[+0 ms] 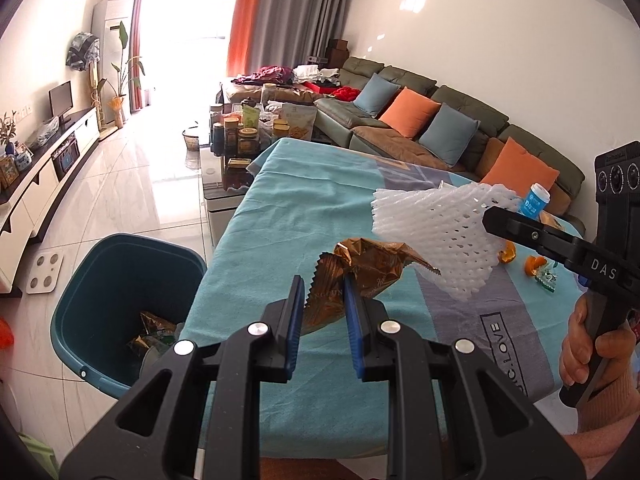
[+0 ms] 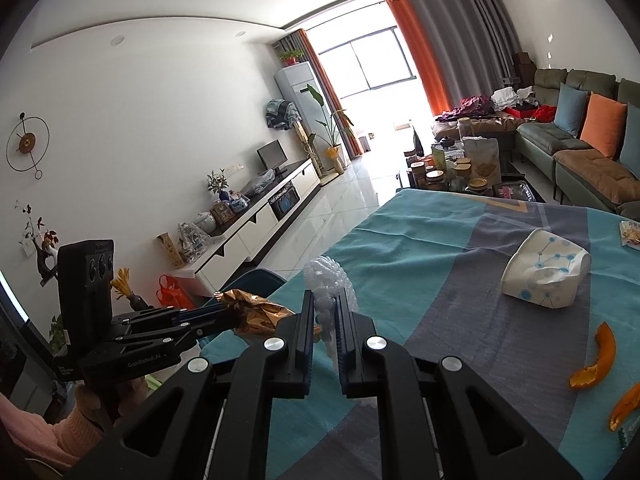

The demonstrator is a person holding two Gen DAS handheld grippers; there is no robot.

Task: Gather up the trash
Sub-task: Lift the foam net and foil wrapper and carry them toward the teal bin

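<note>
My left gripper is shut on a crumpled brown foil wrapper, held above the table edge; the wrapper also shows in the right wrist view. My right gripper is shut on a white foam fruit net, seen hanging in the left wrist view. A teal trash bin stands on the floor left of the table, with wrappers inside. Orange peels and a crushed paper cup lie on the teal tablecloth.
A blue-capped bottle and small wrapper lie at the table's far right. A snack packet sits at the far edge. A glass coffee table with jars, a sofa and a TV cabinet surround the table.
</note>
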